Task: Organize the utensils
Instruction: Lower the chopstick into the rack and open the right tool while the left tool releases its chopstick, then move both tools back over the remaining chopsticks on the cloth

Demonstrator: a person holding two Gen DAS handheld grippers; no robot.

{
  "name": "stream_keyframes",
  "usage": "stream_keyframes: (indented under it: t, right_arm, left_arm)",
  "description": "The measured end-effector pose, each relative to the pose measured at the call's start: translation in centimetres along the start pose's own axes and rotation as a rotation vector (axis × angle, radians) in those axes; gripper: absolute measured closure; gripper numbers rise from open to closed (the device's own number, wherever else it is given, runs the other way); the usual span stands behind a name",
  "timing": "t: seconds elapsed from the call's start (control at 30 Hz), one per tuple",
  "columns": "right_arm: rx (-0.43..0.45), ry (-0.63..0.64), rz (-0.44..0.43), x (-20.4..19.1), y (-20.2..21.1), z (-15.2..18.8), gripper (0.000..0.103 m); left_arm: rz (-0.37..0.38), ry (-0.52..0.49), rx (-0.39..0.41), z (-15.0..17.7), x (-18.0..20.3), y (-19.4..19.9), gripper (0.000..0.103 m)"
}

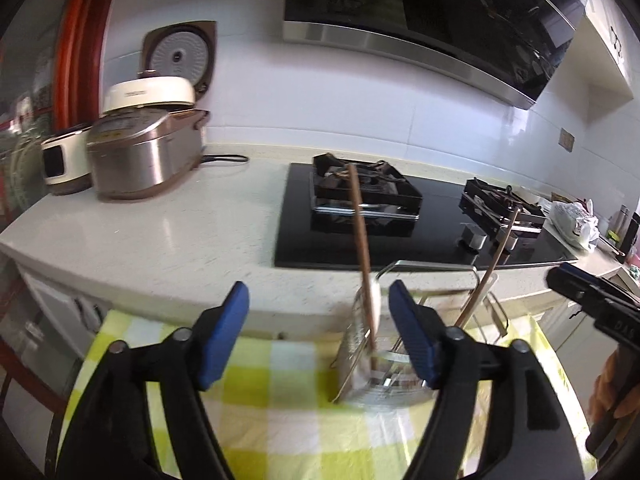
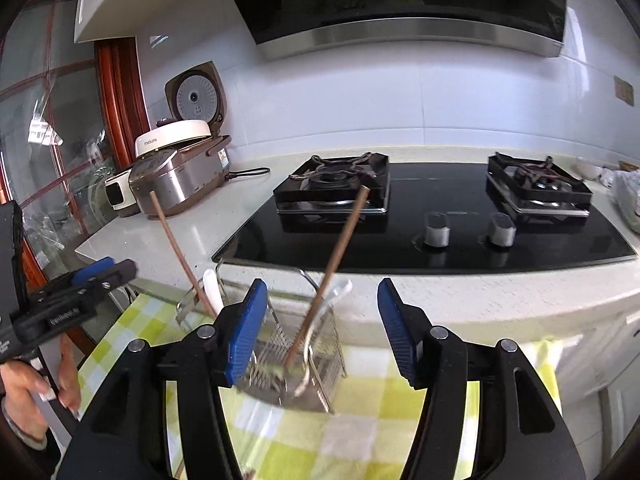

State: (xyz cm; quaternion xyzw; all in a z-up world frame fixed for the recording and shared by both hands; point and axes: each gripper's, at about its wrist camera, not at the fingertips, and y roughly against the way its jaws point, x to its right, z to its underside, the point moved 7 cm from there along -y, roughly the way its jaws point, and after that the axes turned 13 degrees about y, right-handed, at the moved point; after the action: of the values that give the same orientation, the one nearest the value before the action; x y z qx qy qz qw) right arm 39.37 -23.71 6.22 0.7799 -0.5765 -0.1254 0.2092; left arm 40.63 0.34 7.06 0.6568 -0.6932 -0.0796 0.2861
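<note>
A metal wire utensil holder point(image 1: 380, 364) point(image 2: 288, 356) stands on a green-and-white checked cloth point(image 1: 280, 412) point(image 2: 360, 428). Two brown chopsticks stand in it, one on the left point(image 1: 362, 248) point(image 2: 180, 256) and one on the right point(image 1: 486, 276) point(image 2: 332, 268). A white spoon point(image 1: 376, 300) point(image 2: 212, 288) leans in the left part, and a clear spoon point(image 2: 340, 292) in the right. My left gripper point(image 1: 318, 308) is open and empty, just before the holder. My right gripper point(image 2: 320, 304) is open and empty, around the holder's near side.
A white countertop point(image 1: 180, 232) lies behind the cloth, with a black gas hob point(image 2: 400, 224) and two burners. Rice cookers point(image 1: 140, 160) point(image 2: 176, 184) stand at the left. A range hood point(image 2: 400, 8) hangs above. The other gripper shows at the frame edge point(image 1: 588, 292) point(image 2: 68, 300).
</note>
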Motion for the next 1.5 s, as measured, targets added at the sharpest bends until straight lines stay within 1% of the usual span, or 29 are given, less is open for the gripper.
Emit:
stream_keyframes:
  t: [0.03,0.17,0.23,0.3,0.4,0.63,0.7,0.83,0.93,1.1,1.2,1.3,1.4,1.43,1.5]
  right_arm:
    - [-0.001,-0.007,0.006,0.2,0.7,0.6,0.047]
    - [-0.020,-0.016,0.035,0.4,2.7,3.3,0.047]
    - [-0.047,-0.026,0.044,0.2,3.7,5.4,0.047]
    - [-0.068,-0.032,0.049,-0.1,4.3,7.1,0.043]
    - [-0.095,-0.028,0.051,-1.2,5.7,10.1,0.037]
    - [-0.166,-0.024,0.035,-5.1,7.5,16.2,0.037]
    - [-0.191,-0.020,0.030,-6.2,7.6,17.8,0.037]
    - [-0.250,-0.040,0.013,-8.1,7.2,21.1,0.037]
    - [-0.292,-0.051,0.014,-9.0,6.4,22.7,0.037]
    - [-0.335,-0.035,0.013,-10.9,4.9,23.9,0.037]
    - [-0.358,-0.015,0.028,-11.6,4.0,24.1,0.037]
    - [-0.379,0.003,0.047,-12.0,3.4,24.1,0.037]
    - [-0.425,0.036,0.075,-12.1,2.6,24.4,0.037]
    - [-0.422,0.053,0.083,-12.3,2.6,24.4,0.038]
    - [-0.417,0.065,0.070,-12.6,2.6,24.3,0.050]
  left_arm:
    - [-0.010,0.004,-0.002,0.5,-0.5,0.8,0.028]
    - [-0.057,-0.015,-0.010,3.0,-2.2,3.3,0.018]
    - [-0.074,-0.038,-0.018,4.8,-2.8,4.7,0.013]
    - [-0.076,-0.048,-0.028,6.6,-3.4,5.9,0.006]
    - [-0.057,-0.047,-0.059,9.1,-3.8,7.1,0.005]
    - [-0.033,-0.026,-0.159,16.7,-4.4,8.9,0.005]
    - [-0.036,0.004,-0.193,18.8,-5.2,9.2,0.005]
    - [-0.049,0.078,-0.260,22.0,-7.2,9.4,0.005]
    - [-0.049,0.108,-0.302,23.9,-8.3,9.6,0.005]
    - [-0.054,0.093,-0.302,25.0,-8.8,10.1,0.005]
    - [-0.049,0.076,-0.300,25.0,-9.0,10.3,0.005]
    - [-0.042,0.080,-0.303,24.9,-9.2,10.1,0.005]
    - [-0.037,0.092,-0.322,25.0,-9.5,9.7,0.005]
    - [-0.035,0.096,-0.325,25.0,-9.5,9.5,0.005]
    - [-0.037,0.096,-0.331,25.1,-9.4,9.3,0.005]
